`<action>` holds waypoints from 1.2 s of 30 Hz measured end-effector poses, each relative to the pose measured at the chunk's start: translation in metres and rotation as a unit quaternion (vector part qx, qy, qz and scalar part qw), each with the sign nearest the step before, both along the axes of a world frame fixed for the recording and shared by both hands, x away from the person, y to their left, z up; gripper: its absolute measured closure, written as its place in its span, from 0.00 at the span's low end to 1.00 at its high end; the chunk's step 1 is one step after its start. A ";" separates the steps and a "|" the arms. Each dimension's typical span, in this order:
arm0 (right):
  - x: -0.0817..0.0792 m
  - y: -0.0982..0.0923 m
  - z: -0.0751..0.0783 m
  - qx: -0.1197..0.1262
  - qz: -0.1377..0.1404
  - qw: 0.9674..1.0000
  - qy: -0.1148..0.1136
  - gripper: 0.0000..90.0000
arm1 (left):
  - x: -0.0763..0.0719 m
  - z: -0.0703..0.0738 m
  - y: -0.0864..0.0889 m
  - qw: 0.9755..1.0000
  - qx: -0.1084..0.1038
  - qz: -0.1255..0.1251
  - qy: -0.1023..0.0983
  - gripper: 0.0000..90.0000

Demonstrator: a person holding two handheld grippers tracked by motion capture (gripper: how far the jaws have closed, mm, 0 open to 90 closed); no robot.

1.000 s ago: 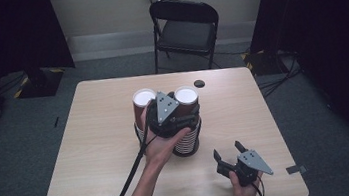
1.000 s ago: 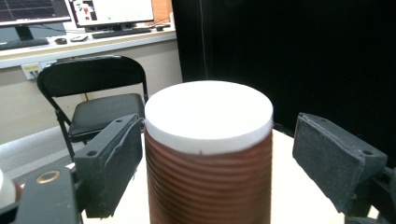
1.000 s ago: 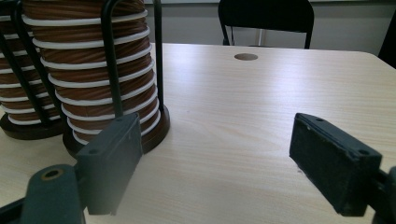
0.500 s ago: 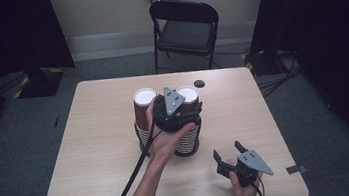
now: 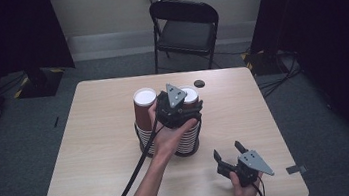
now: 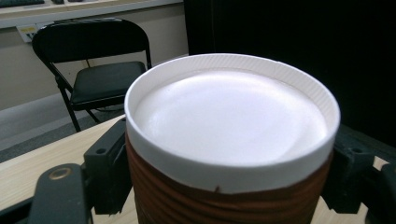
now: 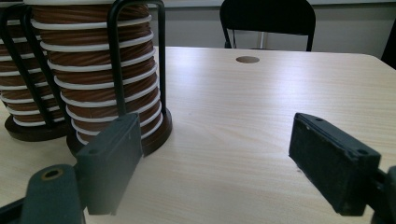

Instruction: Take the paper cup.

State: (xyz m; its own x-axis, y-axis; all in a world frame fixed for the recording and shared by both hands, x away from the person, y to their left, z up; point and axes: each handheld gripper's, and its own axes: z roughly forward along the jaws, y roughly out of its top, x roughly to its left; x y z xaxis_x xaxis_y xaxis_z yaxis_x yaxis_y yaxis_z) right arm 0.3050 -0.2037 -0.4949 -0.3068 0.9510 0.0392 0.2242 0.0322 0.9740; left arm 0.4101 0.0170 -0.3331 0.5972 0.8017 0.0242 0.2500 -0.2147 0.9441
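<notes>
In the middle of the high view the left gripper (image 5: pixel 180 108) sits over the right-hand stack of cups (image 5: pixel 187 136), its jaws having just been closing with the top cup (image 6: pixel 231 140) between them. In the left gripper view the black pads (image 6: pixel 108 170) lie against both sides of that cup just under its rim, so it is grasped. The cup is brown with ribbed walls and a white rolled rim, white inside, upright, and it crowns a stack of like cups held in a black wire holder (image 7: pixel 140 60) on a round dark base. A second stack (image 5: pixel 145 112) stands just to its left in the high view, both near the centre of the pale wooden table (image 5: pixel 93 153). The right gripper (image 5: pixel 235 163) rests low at the lower right of the high view, jaws spread wide with nothing between them, well apart from the cups. Compared with the earlier frames, the left gripper has shifted slightly and now covers more of the right cup's rim; the right gripper has kept its place.
</notes>
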 end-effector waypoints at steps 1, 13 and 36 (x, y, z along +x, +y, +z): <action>0.000 0.000 0.000 0.000 0.000 1.000 0.000 0.18 | 0.000 0.000 0.000 1.000 0.000 0.000 -0.001 0.23; 0.000 0.000 0.000 0.001 0.000 1.000 -0.001 0.18 | -0.004 0.002 0.004 0.999 -0.018 -0.008 -0.026 0.23; 0.000 0.000 0.000 0.001 0.003 1.000 0.002 0.18 | -0.010 0.016 0.012 0.997 -0.053 -0.020 -0.055 0.23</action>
State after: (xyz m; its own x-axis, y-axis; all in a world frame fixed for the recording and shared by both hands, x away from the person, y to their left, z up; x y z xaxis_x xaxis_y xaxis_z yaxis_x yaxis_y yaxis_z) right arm 0.3051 -0.2039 -0.4948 -0.3122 0.9491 0.0425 0.2272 0.0311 0.9734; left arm 0.3999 0.0295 -0.3171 0.6272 0.7788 0.0079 0.1364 -0.1198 0.9834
